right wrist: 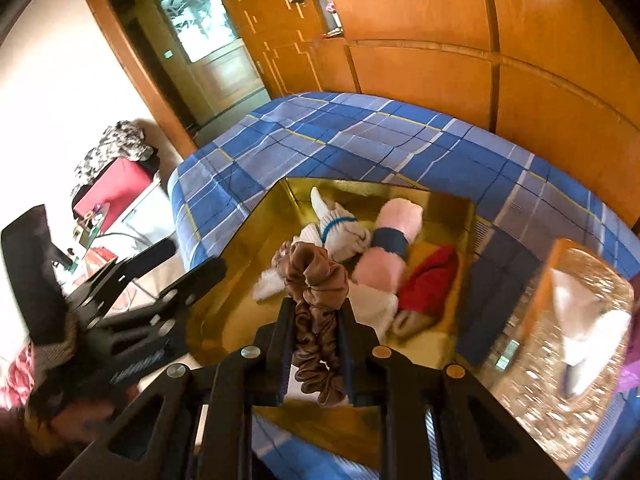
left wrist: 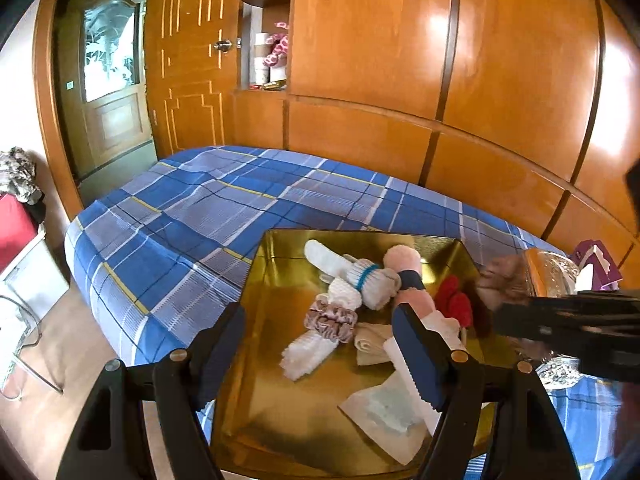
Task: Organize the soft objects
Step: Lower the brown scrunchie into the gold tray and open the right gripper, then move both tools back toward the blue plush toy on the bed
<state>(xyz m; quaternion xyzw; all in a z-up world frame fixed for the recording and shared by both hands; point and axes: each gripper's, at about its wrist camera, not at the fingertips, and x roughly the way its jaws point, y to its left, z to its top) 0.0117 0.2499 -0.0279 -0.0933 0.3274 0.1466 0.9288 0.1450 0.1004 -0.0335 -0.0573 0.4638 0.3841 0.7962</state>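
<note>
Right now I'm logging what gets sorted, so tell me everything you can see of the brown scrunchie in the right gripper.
The brown scrunchie is a glossy, satin-looking band of gathered, ruffled fabric. It is pinched between the dark pads of the right gripper, stretched lengthwise, its top loop bunching past the fingertips. It hangs above the gold tray of soft items, apparently touching only the gripper.

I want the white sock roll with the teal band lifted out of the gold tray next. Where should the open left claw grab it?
Grip the white sock roll from above across its banded middle; its tapered end offers less bulk. The left claw is already open.
</note>
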